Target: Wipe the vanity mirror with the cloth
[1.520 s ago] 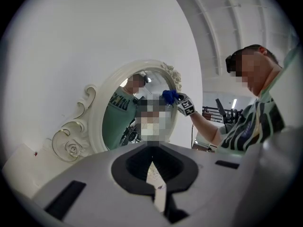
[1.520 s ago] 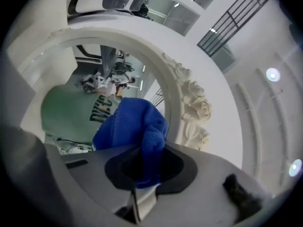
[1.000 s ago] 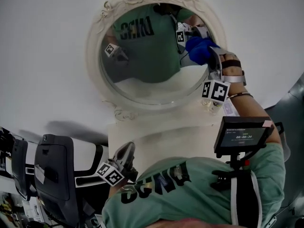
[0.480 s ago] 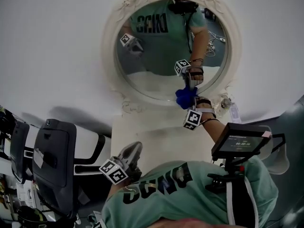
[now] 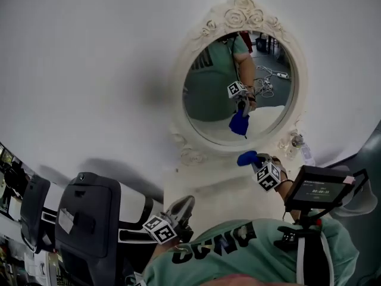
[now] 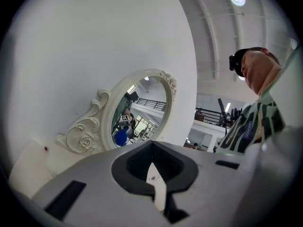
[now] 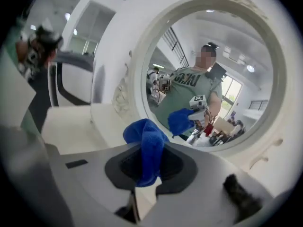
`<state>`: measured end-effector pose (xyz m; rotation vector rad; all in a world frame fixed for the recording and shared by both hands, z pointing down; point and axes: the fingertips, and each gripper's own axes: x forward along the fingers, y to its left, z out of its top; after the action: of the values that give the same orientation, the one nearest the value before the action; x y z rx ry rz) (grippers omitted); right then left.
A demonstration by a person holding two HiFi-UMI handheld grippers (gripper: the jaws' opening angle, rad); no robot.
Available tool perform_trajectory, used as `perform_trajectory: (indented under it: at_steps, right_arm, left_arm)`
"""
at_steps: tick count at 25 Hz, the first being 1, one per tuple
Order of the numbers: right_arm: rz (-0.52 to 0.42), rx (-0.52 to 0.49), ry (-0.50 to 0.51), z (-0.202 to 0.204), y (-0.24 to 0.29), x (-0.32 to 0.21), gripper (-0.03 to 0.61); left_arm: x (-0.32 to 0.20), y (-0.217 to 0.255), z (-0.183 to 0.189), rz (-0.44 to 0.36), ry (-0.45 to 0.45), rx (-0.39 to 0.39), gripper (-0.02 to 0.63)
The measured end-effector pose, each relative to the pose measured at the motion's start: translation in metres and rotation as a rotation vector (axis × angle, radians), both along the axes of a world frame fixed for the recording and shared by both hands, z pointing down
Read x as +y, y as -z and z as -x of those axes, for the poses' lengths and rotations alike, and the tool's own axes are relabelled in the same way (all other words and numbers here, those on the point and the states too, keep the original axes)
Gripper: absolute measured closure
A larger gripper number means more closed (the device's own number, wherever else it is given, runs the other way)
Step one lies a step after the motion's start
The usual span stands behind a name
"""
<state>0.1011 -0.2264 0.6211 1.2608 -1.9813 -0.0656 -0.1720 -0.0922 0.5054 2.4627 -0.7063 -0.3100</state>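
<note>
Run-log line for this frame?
right gripper: shut on cloth | cloth: off mirror glass | left gripper: shut, empty

The cloth (image 7: 149, 141) is deep blue against the cream-white vanity mirror frame (image 5: 241, 16), which is patterned with carved roses. The wall (image 5: 89, 70) is plain white, and the person's shirt (image 5: 238, 252) is pale green with dark lettering.

Lower end of cloth (image 7: 147, 143) hidden in right tongs (image 7: 149, 173); chair (image 5: 89, 219) cut off at btm edge.
</note>
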Motion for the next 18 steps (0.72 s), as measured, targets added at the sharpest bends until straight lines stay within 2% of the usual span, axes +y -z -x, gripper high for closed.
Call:
perform_trajectory:
  at_steps: [2, 5, 7, 11, 15, 18]
  right_arm:
    - [0.009, -0.150, 0.029, 0.026, 0.016, 0.037, 0.529]
    - [-0.018, -0.303, 0.093, 0.045, 0.049, 0.082, 0.529]
    - [-0.029, -0.417, 0.117, 0.039, 0.072, 0.108, 0.529]
    - [0.018, -0.625, 0.111, -0.005, 0.093, 0.164, 0.529]
    - [0.044, -0.629, 0.126, -0.033, 0.080, 0.182, 0.529]
    - [0.045, -0.617, 0.121, -0.058, 0.077, 0.178, 0.531]
  left_arm:
    - [-0.004, 0.004, -0.005, -0.011, -0.047, -0.010, 0.604]
    - [-0.003, 0.019, -0.034, -0.068, -0.099, -0.044, 0.604]
    - [0.003, 0.029, -0.062, -0.106, -0.107, -0.055, 0.604]
    - [0.034, 0.046, -0.128, -0.159, -0.109, -0.055, 0.604]
    - [0.043, 0.025, -0.167, -0.120, -0.126, -0.095, 0.604]
    - [0.039, 0.032, -0.184, -0.150, -0.111, -0.102, 0.604]
